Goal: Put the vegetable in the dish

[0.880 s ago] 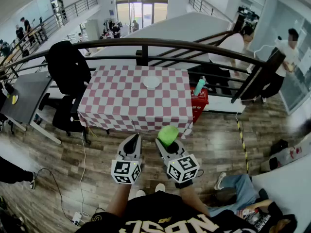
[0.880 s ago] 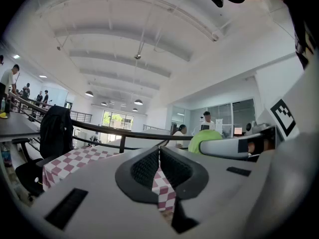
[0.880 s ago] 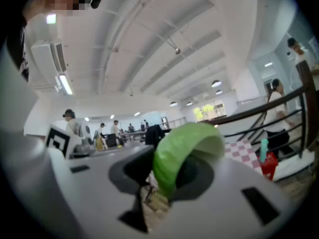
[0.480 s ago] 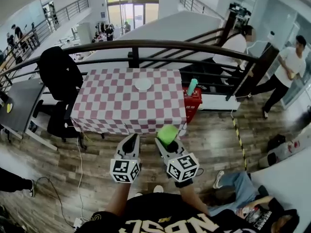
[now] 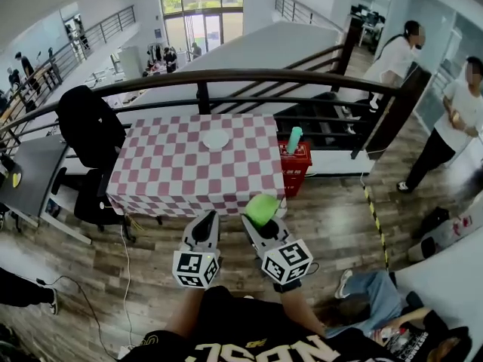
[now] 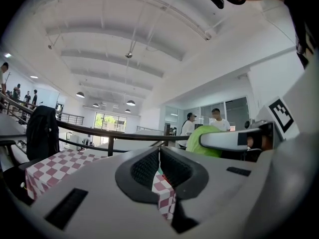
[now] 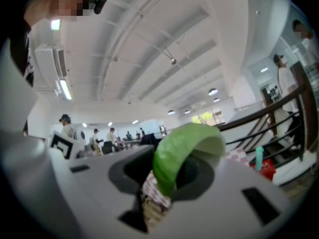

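Observation:
A green leafy vegetable (image 5: 262,209) is clamped in my right gripper (image 5: 258,219), whose jaws are shut on it; in the right gripper view the vegetable (image 7: 183,151) bulges up between the pads. My left gripper (image 5: 204,225) is beside it, jaws shut and empty; its closed pads (image 6: 159,166) show in the left gripper view, with the vegetable (image 6: 205,141) to their right. A small white dish (image 5: 216,139) lies on the far part of a red-and-white checked table (image 5: 173,168), well ahead of both grippers.
A dark curved railing (image 5: 249,78) runs behind the table. A black chair with a jacket (image 5: 89,127) stands at the table's left. A red basket (image 5: 297,159) with a teal bottle (image 5: 293,139) sits at its right. Two people (image 5: 460,119) stand at the far right. Wood floor lies between me and the table.
The table and dish have shifted left and a little nearer in the head view. Both grippers keep their pose, the vegetable still held. The people at the right have moved.

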A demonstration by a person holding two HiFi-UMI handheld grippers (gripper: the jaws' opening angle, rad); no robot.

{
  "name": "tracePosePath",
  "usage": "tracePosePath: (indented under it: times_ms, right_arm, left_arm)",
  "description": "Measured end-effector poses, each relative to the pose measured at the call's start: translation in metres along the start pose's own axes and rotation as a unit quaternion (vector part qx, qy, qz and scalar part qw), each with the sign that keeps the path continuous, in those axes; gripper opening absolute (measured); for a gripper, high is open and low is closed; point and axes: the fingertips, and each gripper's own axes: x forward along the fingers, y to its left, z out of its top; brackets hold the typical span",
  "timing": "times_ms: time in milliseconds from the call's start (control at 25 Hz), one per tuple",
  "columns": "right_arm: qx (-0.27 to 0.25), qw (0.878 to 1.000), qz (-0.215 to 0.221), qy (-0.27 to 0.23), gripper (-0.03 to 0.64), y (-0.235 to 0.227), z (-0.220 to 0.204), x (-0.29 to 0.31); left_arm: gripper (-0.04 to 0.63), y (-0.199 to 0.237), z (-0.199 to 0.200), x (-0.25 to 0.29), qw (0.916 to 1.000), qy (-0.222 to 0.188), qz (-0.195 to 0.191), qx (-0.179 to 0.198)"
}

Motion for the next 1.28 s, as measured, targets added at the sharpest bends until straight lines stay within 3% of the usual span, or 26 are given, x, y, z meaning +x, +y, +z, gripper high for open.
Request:
tracePosePath:
  times_ms: [240,480,1000,1280]
  right_arm:
    - [0.016,1.000,0.004,0.017,0.112,-0.008,-0.019,0.007]
    - [0.024,0.999,-0.003,0.038,0.112,-0.032,-0.040,0.048]
    - [0.013,0.998,-0.039,0.042,0.112,-0.102,-0.005,0.243]
    - [0.008,0.997,-0.050,0.066,0.112,-0.129,-0.011,0.336]
  left_arm:
    - [0.028,0.006,-0.016,0.005,0.9999,0.010,0.001,-0.009]
    - [0.028,0.042,-0.038,0.049,0.9993,0.027,-0.004,-0.024]
    - [0.028,0.196,0.001,0.204,0.9981,0.008,-0.034,-0.050]
    - [0.028,0.258,0.019,0.249,0.9908,-0.033,-0.115,-0.063]
